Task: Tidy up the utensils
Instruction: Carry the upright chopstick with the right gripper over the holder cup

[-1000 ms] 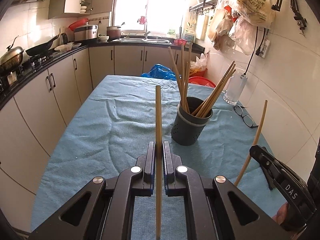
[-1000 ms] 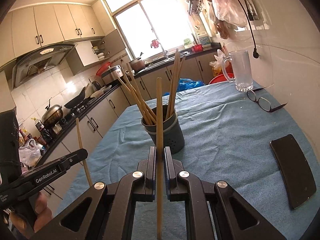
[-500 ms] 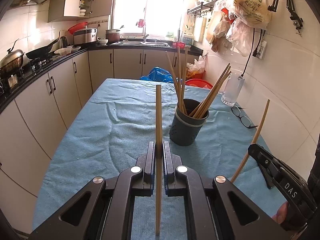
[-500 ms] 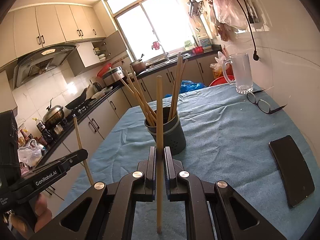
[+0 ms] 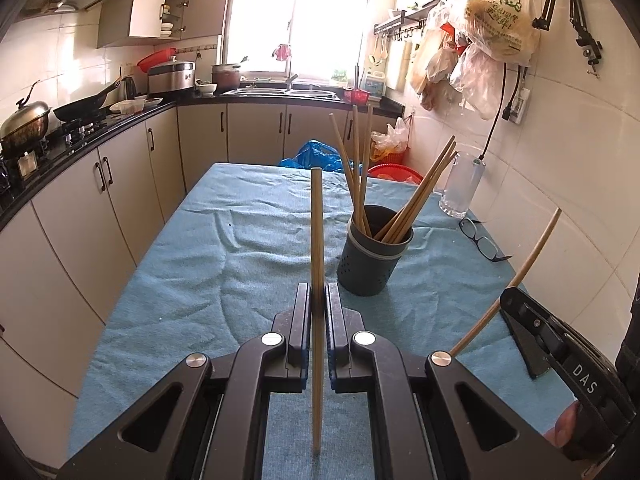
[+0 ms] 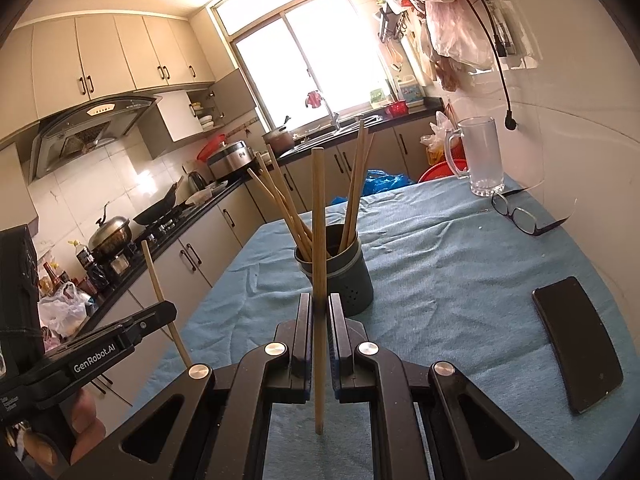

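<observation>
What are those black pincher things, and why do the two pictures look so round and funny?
No robot here: a person holds a black grabbing tool in each hand, and each has a wide-eyed camera looking along its fingers. One picture is from the left tool, the other from the right tool. Each is shut on one wooden chopstick: the left chopstick and the right chopstick. On the blue tablecloth stand a dark cup of chopsticks and a glass mug; glasses and a black phone lie there too.
</observation>
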Tool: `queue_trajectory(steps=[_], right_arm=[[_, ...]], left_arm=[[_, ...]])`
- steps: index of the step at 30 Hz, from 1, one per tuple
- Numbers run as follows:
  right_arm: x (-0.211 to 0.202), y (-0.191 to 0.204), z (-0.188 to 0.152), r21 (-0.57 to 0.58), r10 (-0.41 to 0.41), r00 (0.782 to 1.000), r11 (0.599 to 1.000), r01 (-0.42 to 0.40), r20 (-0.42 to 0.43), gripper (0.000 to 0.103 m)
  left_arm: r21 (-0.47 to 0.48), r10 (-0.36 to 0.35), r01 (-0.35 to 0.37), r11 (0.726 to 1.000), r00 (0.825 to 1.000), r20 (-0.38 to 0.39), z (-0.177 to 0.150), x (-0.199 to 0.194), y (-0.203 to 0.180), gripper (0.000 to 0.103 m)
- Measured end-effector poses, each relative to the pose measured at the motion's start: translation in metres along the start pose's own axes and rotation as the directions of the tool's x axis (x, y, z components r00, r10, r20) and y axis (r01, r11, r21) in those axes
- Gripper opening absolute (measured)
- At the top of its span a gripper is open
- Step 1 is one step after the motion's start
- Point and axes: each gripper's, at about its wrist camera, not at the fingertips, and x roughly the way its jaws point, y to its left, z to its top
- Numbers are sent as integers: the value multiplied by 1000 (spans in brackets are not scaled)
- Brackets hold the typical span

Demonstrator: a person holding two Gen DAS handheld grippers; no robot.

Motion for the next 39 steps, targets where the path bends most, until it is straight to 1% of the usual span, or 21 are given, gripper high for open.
queue_trajectory(steps=[11, 17, 19, 23, 28, 33, 39], right_arm=[[-6, -7, 7, 17, -2, 1000, 1000, 2, 21, 8], [-7, -12, 19, 29, -2, 999, 1000, 1, 33, 8], [-8, -12, 25, 28, -1, 999, 1000, 0, 42, 8], [-13, -12, 44, 26, -4, 997, 1000, 2, 77, 8], [-19, -10, 69, 17, -1, 992, 1000, -1, 126, 8], [-20, -7, 103, 15, -8, 983, 1000, 5, 183, 8], [-6, 3, 137, -1, -18, 974, 1000, 19, 225, 8]], left_arm=[[-22, -5, 6, 1000, 1000, 13, 15, -5, 4, 6], [-23, -12, 12, 1000, 1000, 26, 31, -9, 2, 6], [-24, -27, 27, 999, 999, 31, 40, -11, 2, 6], [-23, -44, 45, 999, 998, 45, 59, -15, 0, 6], [-4, -56, 56, 998, 994, 89, 89, -25, -10, 6], [1, -76, 77, 997, 989, 127, 121, -31, -18, 6], [6, -90, 90, 996, 986, 141, 151, -17, -28, 6]])
